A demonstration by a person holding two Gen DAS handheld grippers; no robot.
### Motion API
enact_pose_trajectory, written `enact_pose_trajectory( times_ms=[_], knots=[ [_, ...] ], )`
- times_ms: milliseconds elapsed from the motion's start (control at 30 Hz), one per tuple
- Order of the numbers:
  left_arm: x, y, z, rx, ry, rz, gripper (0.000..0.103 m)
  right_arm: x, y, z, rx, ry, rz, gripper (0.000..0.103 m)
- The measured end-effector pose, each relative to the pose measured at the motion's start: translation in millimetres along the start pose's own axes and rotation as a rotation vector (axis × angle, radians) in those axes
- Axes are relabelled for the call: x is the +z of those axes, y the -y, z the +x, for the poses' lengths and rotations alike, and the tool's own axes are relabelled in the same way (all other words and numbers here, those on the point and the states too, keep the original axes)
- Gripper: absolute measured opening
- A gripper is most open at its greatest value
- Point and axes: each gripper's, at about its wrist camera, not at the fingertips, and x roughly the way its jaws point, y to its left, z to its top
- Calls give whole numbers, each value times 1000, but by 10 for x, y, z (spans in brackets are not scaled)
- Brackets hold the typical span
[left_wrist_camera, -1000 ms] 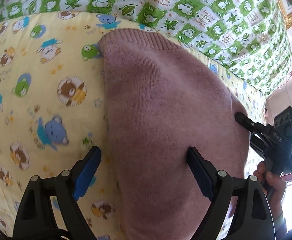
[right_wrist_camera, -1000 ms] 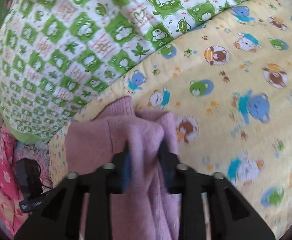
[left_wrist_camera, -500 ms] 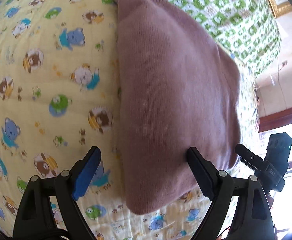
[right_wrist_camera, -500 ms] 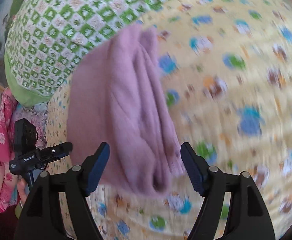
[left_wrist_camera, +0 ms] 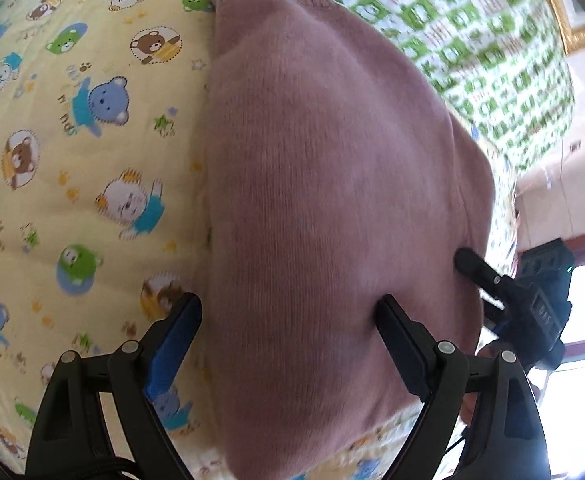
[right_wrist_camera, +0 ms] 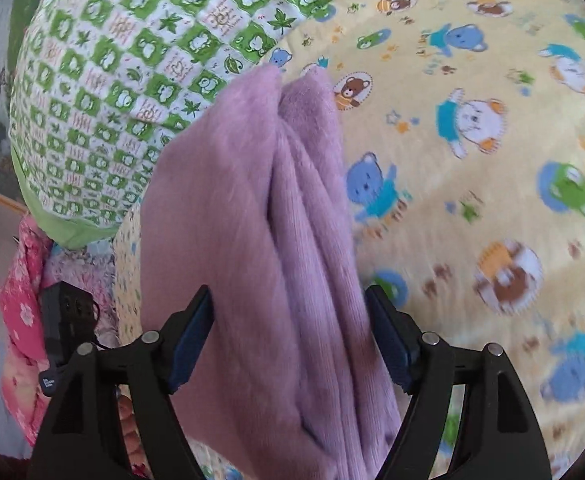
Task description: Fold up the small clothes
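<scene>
Risk of the folded mauve knit garment (left_wrist_camera: 324,200) springing open on the yellow bear-print bed sheet (left_wrist_camera: 72,160): left tongs (left_wrist_camera: 288,344) and right tongs (right_wrist_camera: 290,334) both gape around its near end, gripping nothing, loose layers unpinned

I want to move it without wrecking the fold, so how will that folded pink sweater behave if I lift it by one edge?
The sweater looks like soft knit lying in loose layers, so it will probably flop and sag open rather than hold its shape. Its fuzzy surface suggests it won't slip easily from a gripper. Pushed across the quilted bedspread, it would likely bunch up instead of sliding cleanly.
</scene>
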Motion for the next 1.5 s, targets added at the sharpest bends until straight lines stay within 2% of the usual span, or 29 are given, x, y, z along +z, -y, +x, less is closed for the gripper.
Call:
enact_pose_trajectory(
  times_ms=[100, 133, 200, 267, 367, 533, 667, 833, 1000, 1100, 1333, 1500],
  knots=[
    [82, -30, 65, -27, -5, -27, 89, 45, 29, 53, 21, -4, 14, 76],
    [100, -27, 86, -34, -4, -31, 85, 47, 31, 69, 25, -8, 15, 75],
    [120, -10, 129, -27, 0, -29, 75, 41, 25, 111, 24, -35, 6, 49],
    [122, 43, 142, -11, 9, -3, 60, 7, 27, 90, 30, -38, -2, 39],
    [81, 129, 48, -10, 37, 41, 48, -39, -31, 13, 50, -24, -4, 33],
    [-21, 179, -240, -44, 83, 43, 42, -144, -315, -144, 103, 17, -34, 30],
    [-128, 113, -679, -35, 155, 53, 41, -294, -660, -172, 163, 14, -87, 30],
    [-307, -196, -1235, -31, 227, 17, 40, -549, -1138, -10, 243, -23, -154, 29],
    [-630, -665, -1855, 13, 297, -19, 40, -813, -1571, 254, 290, -86, -242, 29],
    [-801, -900, -2074, 48, 325, -33, 40, -942, -1758, 431, 308, -127, -273, 29],
    [-1136, -1367, -2119, 81, 305, -93, 40, -1231, -1866, 726, 288, -207, -291, 29],
    [-1289, -1570, -1940, 105, 258, -95, 39, -1330, -1747, 863, 219, -238, -286, 28]
  ],
)
